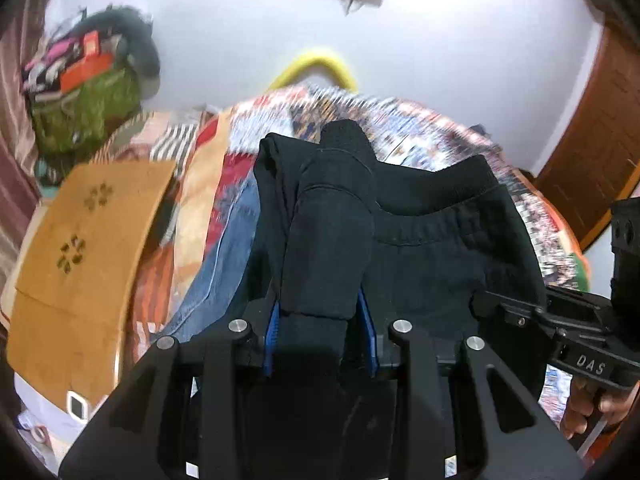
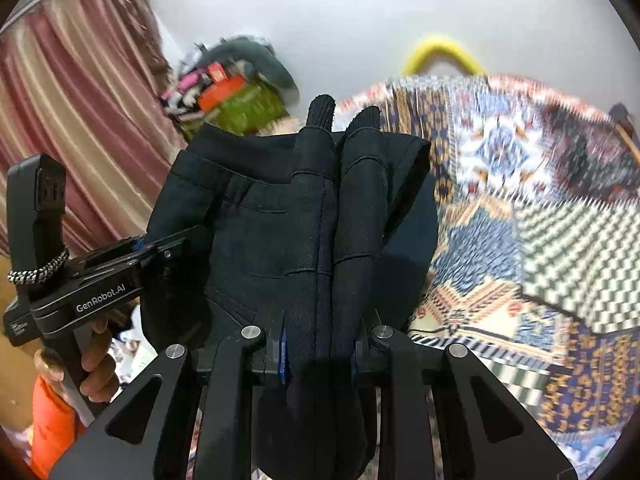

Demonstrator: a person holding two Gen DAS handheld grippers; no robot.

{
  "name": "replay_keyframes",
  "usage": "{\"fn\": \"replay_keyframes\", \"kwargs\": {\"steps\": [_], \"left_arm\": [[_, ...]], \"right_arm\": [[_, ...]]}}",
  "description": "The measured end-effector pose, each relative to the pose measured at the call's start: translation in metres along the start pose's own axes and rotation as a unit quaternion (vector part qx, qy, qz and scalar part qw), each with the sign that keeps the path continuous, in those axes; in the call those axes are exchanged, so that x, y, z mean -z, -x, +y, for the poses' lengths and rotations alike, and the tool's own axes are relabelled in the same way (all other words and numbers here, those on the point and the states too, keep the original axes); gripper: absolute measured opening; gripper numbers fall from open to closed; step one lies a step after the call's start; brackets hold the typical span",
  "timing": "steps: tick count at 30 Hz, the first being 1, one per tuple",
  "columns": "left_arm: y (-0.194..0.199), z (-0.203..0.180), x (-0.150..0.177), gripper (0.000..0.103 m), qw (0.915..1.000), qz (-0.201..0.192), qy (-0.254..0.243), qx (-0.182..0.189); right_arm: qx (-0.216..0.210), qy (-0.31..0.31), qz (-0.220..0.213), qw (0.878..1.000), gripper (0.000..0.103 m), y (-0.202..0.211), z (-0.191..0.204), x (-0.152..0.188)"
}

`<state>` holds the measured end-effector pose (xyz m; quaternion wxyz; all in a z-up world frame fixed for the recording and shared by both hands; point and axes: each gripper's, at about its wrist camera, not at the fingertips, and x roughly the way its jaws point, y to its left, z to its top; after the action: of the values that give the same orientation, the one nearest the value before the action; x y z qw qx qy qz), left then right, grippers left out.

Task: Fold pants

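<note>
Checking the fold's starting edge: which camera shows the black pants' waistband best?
The left wrist view: the waistband of the black pants runs unbroken across it. In the right wrist view, the right gripper covers part of the band.

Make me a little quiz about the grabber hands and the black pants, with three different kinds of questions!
1. True or false: the black pants lie flat and untouched on the patterned bedspread.
2. Which gripper holds the pants? A) only the left gripper B) only the right gripper C) both
3. Fill in: beside the black pants lies a pair of blue ____.

Key: 1 false; 2 C; 3 jeans
</note>
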<state>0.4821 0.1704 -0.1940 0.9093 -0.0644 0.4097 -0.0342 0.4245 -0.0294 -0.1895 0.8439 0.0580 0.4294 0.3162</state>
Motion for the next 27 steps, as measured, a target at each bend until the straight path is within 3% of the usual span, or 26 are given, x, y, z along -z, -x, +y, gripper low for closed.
{"fn": "replay_keyframes", "kwargs": {"steps": [2,5,7,9,13,20,27], "left_arm": [[-0.032,0.011,0.008,0.033,0.9997,0.024,0.007,-0.004],[-0.075,0.026,0.021,0.034,0.9976,0.064,0.018,-0.017],[-0.09,0.034,0.032,0.041,0.9965,0.074,0.034,-0.02],[-0.088,0.038,0.037,0.053,0.9968,0.064,0.044,-0.02],[-0.073,0.037,0.043,0.053,0.9968,0.067,0.035,-0.027],[0.01,0.022,0.048,0.053,0.9984,0.035,0.015,-0.042],[0.151,-0.014,0.05,0.053,0.997,-0.074,-0.016,-0.018]], "right_arm": [[0.022,-0.007,0.031,0.999,0.019,-0.041,-0.013,0.001],[0.033,-0.014,0.054,0.998,0.019,-0.067,-0.024,0.005],[0.038,-0.017,0.068,0.997,0.022,-0.082,-0.027,0.005],[0.055,-0.013,0.083,0.995,0.029,-0.09,-0.029,0.007],[0.077,0.004,0.084,0.993,0.039,-0.081,-0.03,0.017],[0.065,0.008,0.04,0.997,0.039,-0.021,-0.018,0.024],[0.039,0.058,-0.079,0.994,0.039,0.099,0.035,0.023]]}}
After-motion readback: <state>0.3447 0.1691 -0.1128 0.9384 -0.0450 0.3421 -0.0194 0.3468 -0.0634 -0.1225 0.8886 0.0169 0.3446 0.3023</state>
